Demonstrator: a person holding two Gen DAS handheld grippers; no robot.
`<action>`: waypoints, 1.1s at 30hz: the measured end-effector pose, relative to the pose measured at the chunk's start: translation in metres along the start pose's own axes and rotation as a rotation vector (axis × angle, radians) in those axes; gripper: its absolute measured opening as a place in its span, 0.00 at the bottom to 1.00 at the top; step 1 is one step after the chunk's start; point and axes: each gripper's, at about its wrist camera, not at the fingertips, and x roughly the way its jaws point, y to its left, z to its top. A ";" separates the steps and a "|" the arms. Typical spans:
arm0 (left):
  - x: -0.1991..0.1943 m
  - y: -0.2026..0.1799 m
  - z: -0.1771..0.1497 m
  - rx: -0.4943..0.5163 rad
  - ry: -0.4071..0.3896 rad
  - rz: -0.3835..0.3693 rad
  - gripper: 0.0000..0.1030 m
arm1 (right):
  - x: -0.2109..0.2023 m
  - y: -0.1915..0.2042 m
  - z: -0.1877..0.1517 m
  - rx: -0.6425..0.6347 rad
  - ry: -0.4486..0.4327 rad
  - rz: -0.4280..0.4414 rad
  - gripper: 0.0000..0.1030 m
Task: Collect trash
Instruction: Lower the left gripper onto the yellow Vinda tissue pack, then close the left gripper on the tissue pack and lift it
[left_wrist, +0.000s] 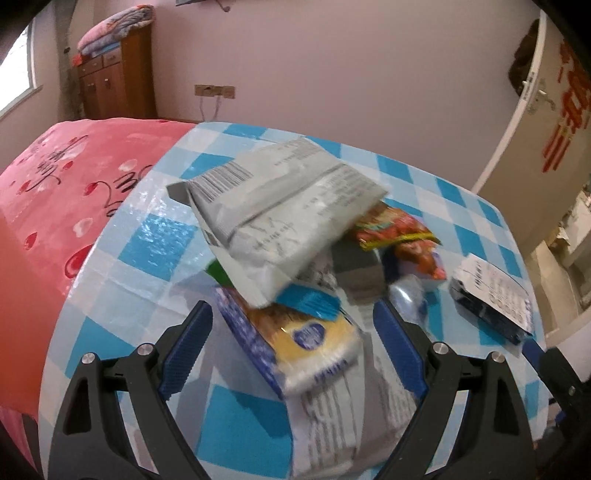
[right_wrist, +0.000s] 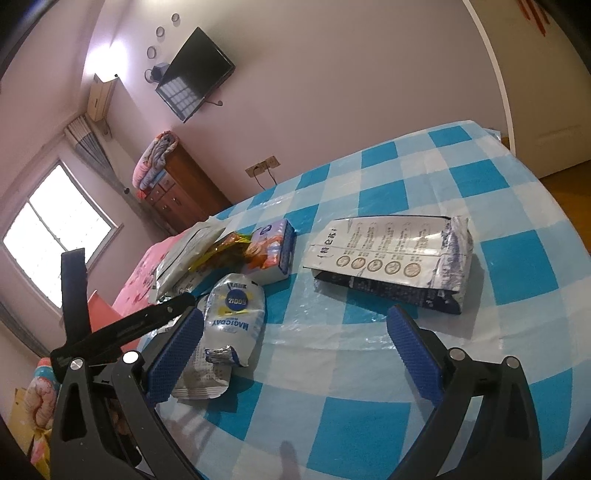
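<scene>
A pile of empty snack wrappers lies on the blue-and-white checked table (left_wrist: 155, 251). In the left wrist view a large grey packet (left_wrist: 273, 214) rests tilted on top, over a blue-and-yellow wrapper (left_wrist: 306, 347) and an orange-red wrapper (left_wrist: 402, 236). My left gripper (left_wrist: 291, 325) is open, its jaws on either side of the blue-and-yellow wrapper. A dark blue and white bag (left_wrist: 491, 295) lies apart at the right; it also shows in the right wrist view (right_wrist: 391, 258). My right gripper (right_wrist: 295, 328) is open and empty, with a white "Magicday" pouch (right_wrist: 229, 325) by its left finger.
A bed with a pink blanket (left_wrist: 55, 192) borders the table's left side. A wooden cabinet (left_wrist: 114, 77) stands by the far wall, a white door (left_wrist: 535, 99) at the right. The left gripper's black frame (right_wrist: 122, 328) crosses the right wrist view beside the pile (right_wrist: 207, 254).
</scene>
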 end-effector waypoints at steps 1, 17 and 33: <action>0.002 0.001 0.001 -0.006 0.004 0.001 0.87 | -0.001 -0.001 0.001 0.001 -0.001 -0.002 0.95; 0.010 0.005 -0.003 -0.050 0.005 0.010 0.61 | 0.007 -0.003 -0.001 -0.004 0.046 0.005 0.95; -0.016 0.006 -0.030 -0.001 0.026 -0.050 0.56 | 0.018 0.013 -0.008 -0.054 0.101 0.032 0.95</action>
